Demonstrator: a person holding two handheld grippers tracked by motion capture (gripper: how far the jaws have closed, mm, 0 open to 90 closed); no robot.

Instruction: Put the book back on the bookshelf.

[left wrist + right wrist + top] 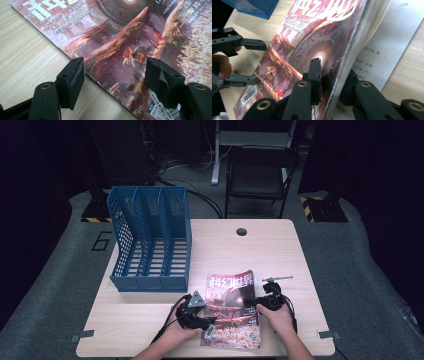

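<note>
Two hand-held grippers: your right one point(332, 75) pinches the magazine's point(294, 57) edge, your left point(115, 75) gapes. Next, lift toward the blue rack point(150, 240).

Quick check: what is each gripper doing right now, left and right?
Left gripper: open, jaws straddling the magazine's spine edge, not pressing it.
Right gripper: closed on the magazine's lifted cover and top pages.

The glossy red-brown magazine point(231, 307) by the near edge of the pale wooden table bears the large white title 科幻世界 along its top. A white barcode label point(248, 94) sits at its lower corner. An inside white page point(384, 37) reads "77". The grey floor point(60, 285) carries a dark "6" point(103, 240).
</note>
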